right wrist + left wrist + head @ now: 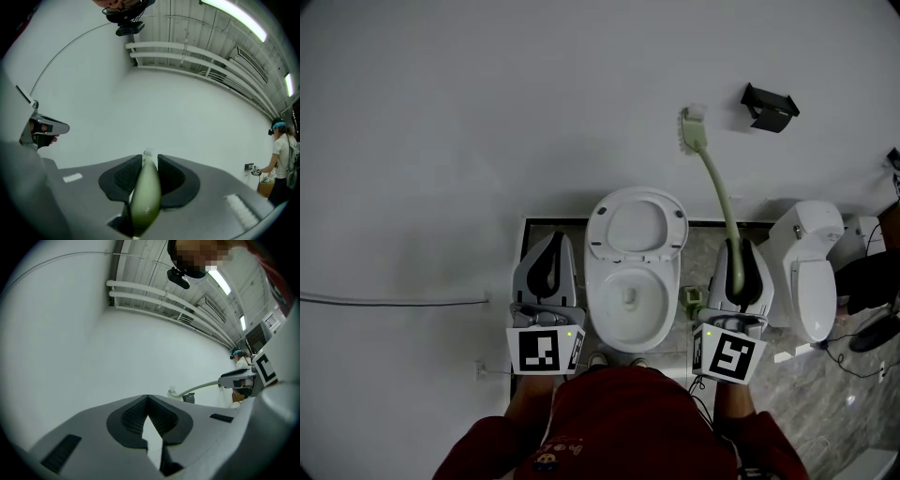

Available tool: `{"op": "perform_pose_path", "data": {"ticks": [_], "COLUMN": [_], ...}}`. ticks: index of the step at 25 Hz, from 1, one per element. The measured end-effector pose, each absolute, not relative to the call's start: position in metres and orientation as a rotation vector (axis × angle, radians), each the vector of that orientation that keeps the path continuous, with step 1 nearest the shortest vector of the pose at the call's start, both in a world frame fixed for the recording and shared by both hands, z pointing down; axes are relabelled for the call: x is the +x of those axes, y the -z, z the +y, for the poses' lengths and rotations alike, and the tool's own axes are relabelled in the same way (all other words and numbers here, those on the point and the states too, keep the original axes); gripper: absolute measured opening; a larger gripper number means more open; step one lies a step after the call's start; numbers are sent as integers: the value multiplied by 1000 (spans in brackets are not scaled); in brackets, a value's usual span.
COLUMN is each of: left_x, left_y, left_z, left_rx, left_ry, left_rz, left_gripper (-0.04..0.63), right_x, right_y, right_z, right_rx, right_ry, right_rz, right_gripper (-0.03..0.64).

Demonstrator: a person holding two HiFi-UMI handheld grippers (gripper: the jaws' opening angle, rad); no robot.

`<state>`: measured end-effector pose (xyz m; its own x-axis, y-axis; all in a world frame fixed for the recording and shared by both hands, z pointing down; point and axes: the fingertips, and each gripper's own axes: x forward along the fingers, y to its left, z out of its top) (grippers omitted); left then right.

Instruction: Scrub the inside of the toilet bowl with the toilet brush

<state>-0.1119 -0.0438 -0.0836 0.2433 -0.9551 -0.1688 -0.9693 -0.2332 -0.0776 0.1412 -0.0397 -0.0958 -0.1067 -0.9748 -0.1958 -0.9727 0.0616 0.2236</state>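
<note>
Beside the toilet [602, 323], right gripper [737, 247] holds brush [713, 175] raised.

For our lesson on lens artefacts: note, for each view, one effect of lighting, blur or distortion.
Head view: soft, even light on the toilet bowl, with the wall dimmer toward the corners. Left gripper view: fisheye bends the ceiling pipes, and the corners go black. Right gripper view: the toilet brush handle is blurred near the lens, and the ceiling lamp glares.

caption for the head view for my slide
Right hand-held gripper holds the green toilet brush up beside the open toilet; left hand-held gripper shut, empty.
</note>
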Motion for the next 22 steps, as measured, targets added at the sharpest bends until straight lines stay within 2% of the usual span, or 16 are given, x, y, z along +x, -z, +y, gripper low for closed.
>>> {"op": "perform_pose_path", "data": {"ticks": [22], "left_x": [-101], "left_y": [83], "left_z": [-50], "left_rx": [-2377], "left_ry": [-144], "left_rz": [1841], "left_gripper": [6], "right_x": [140], "right_y": [90], "right_z": [-44], "right_rx": [2070], "right_ry": [444], "right_rz": [-2293], "right_gripper": [115]}}
